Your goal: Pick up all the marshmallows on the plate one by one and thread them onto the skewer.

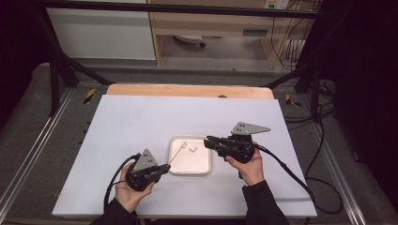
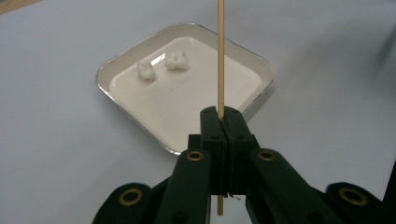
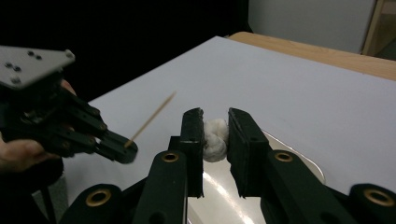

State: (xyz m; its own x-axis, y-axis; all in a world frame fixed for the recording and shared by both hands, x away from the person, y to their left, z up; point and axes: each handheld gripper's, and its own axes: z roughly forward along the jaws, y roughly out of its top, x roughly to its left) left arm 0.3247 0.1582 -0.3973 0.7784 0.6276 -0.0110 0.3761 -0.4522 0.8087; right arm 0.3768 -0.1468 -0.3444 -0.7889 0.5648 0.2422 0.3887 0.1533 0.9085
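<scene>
The skewer (image 1: 177,153), a thin wooden stick, sits just below the middle of the high view, slanting up and to the right from the left claw (image 1: 165,167) so that its tip lies over the white square tray (image 1: 202,168) at centre frame. The left claw is clamped on the stick's lower end, held by a hand at the lower left. The right claw (image 1: 208,140) is to the right of centre, pointing left over the tray's upper right corner; a small white piece (image 1: 192,148) lies in the tray's upper part. The tray rests on the pale worktop (image 1: 141,122).

In the left gripper view the skewer (image 2: 220,56) runs straight up the middle of the frame and off the top edge, pinched between the shut jaws of the left claw (image 2: 226,122) at lower centre. Behind it, in the upper half, the tray (image 2: 116,65) holds two white puffy pieces (image 2: 146,71) near its far left corner.

In the right gripper view the right claw (image 3: 215,135) at centre frame grips a white puffy piece (image 3: 215,139) between its pads, above the tray (image 3: 308,163) at lower right. At the left, the left claw (image 3: 122,150) holds the skewer (image 3: 152,117), which points up and right toward the middle.
</scene>
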